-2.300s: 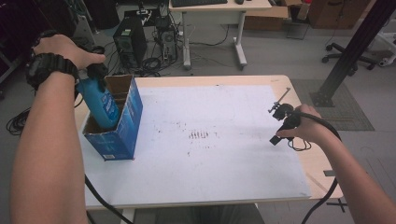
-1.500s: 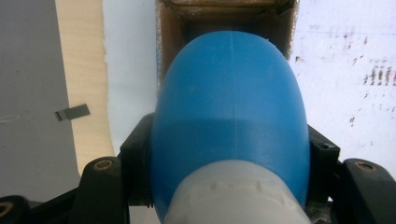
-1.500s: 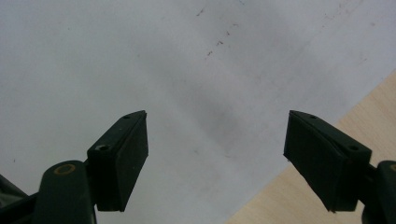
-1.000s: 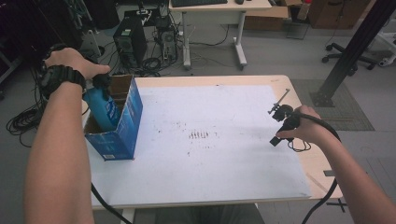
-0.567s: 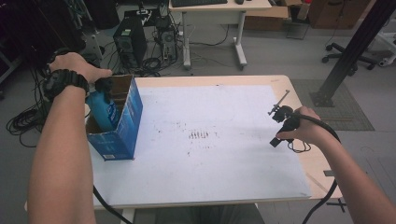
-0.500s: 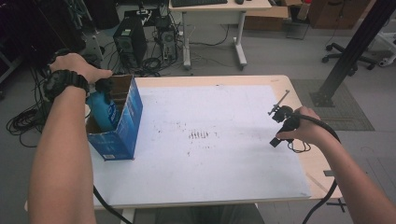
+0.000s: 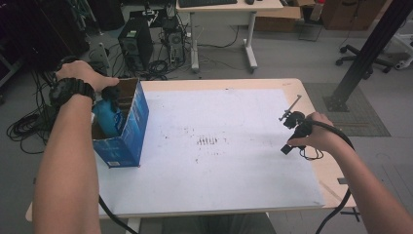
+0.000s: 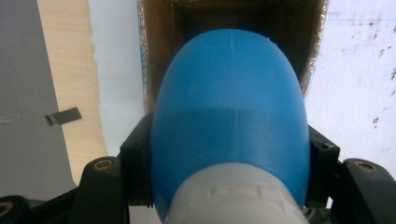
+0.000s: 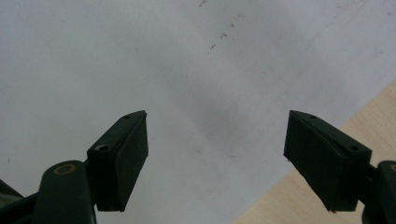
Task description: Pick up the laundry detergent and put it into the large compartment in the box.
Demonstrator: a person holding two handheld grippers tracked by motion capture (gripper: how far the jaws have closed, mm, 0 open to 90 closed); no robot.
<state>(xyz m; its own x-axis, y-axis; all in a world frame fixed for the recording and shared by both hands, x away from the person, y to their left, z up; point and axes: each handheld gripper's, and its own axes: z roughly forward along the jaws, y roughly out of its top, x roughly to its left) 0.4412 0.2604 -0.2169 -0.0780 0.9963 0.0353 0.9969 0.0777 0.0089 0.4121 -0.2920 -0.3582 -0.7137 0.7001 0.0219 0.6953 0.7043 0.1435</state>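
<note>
A blue bottle (image 7: 108, 120) with a pale cap stands partly inside an open blue cardboard box (image 7: 130, 134) at the table's left edge. My left gripper (image 7: 111, 93) is shut on the bottle from above, a hand with a black watch around it. In the left gripper view the bottle (image 8: 229, 93) sits between both black jaws of the left gripper (image 8: 229, 158), with the box's brown inside beyond it. My right gripper (image 7: 288, 132) rests at the table's right side. Its jaws stand wide open with nothing between them in the right gripper view (image 9: 215, 158).
A white sheet (image 7: 219, 165) with small dark marks covers most of the wooden table (image 7: 336, 178). Behind the table stand computer towers (image 7: 134, 41), a desk (image 7: 224, 9) and a black post (image 7: 365, 53) on the floor. Cables trail from both grippers.
The left hand has carried the blue bottle lower and deeper into the box. The right hand and its open gripper have stayed in place.
</note>
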